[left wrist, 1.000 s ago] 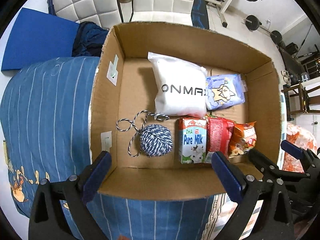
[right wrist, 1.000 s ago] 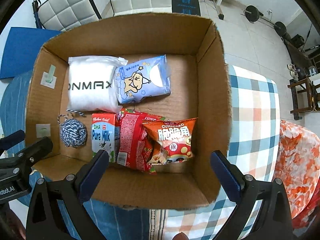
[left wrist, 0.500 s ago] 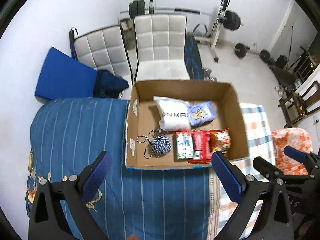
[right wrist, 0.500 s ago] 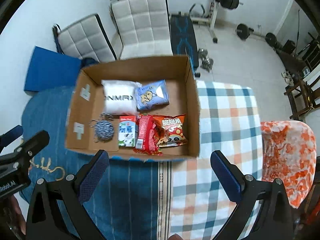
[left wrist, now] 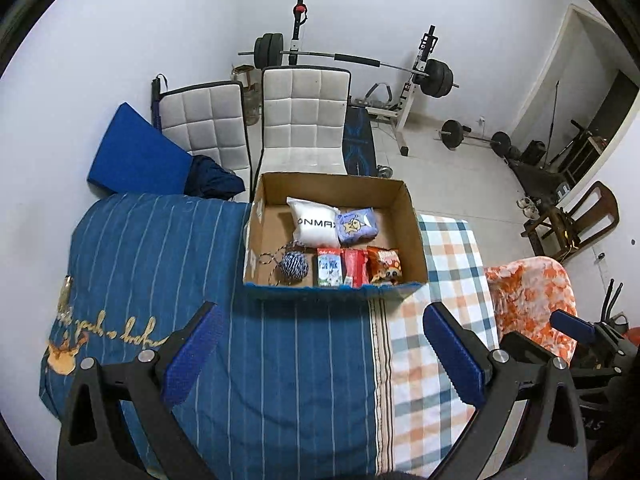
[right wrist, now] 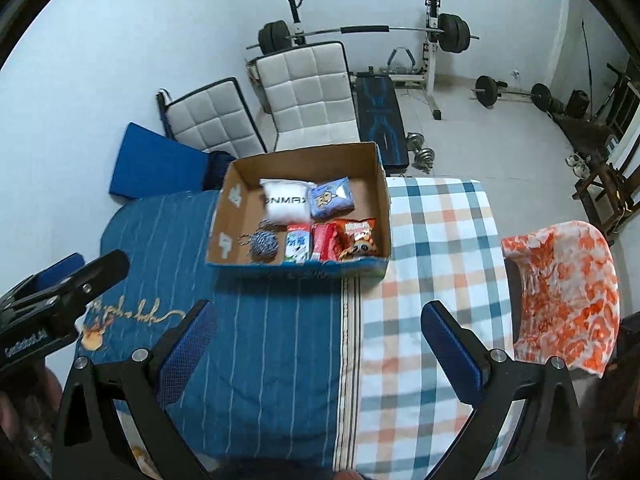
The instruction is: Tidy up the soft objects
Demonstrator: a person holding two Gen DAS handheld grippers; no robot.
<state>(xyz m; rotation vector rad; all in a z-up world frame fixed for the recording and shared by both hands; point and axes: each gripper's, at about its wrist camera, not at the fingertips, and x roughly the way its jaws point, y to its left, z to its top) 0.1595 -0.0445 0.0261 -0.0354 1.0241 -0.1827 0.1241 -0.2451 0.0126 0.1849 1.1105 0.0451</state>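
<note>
Both my tongs hang wide open and empty above the bed: left tongs (left wrist: 320, 344), right tongs (right wrist: 316, 340). The box (left wrist: 412, 232) sits on the bed where the blue striped cover (left wrist: 168, 264) meets the checked cover (left wrist: 452, 248). Back row in the box: white pouch (left wrist: 316, 224) touching the blue pack (left wrist: 357, 226). Front row, left to right: yarn ball (left wrist: 294, 267), milk carton (left wrist: 330, 267), red packet (left wrist: 355, 268), orange snack bag (left wrist: 384, 266); the last three stand side by side, touching. My left tongs also show at the left edge of the right wrist view.
</note>
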